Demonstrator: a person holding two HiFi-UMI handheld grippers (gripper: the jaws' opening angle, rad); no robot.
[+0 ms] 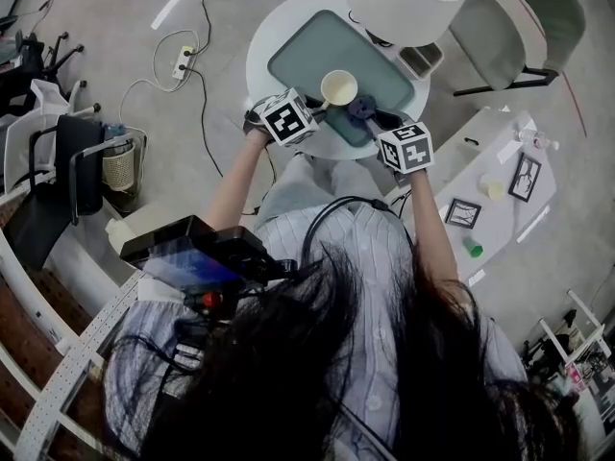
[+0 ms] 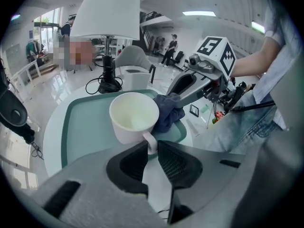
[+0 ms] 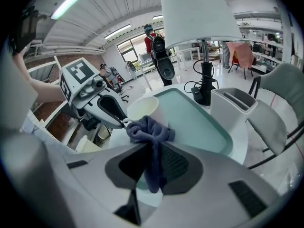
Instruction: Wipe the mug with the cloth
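- Overhead, in the head view, the cream mug [image 1: 338,87] is at the near edge of the teal mat [image 1: 307,51] on the round white table [image 1: 264,36]. It lies between the left gripper [image 1: 315,107] and the right gripper [image 1: 373,115]. The dark blue cloth [image 1: 362,107] is just beside the mug, on its right.
- In the left gripper view, the jaws are clenched on the mug's handle [image 2: 149,141]. The mug is upright with its mouth up (whether it rests on the mat or hangs above it, I cannot tell). The cloth presses against the mug's outer wall on the right, carried by the other gripper.
- In the right gripper view, the jaws are clamped on the cloth. A bunch of it stands out past the tips and a tail hangs down between them. The bunch meets the mug's side, close by the left gripper's tips. A white lamp [image 3: 199,13] stands behind on the table.
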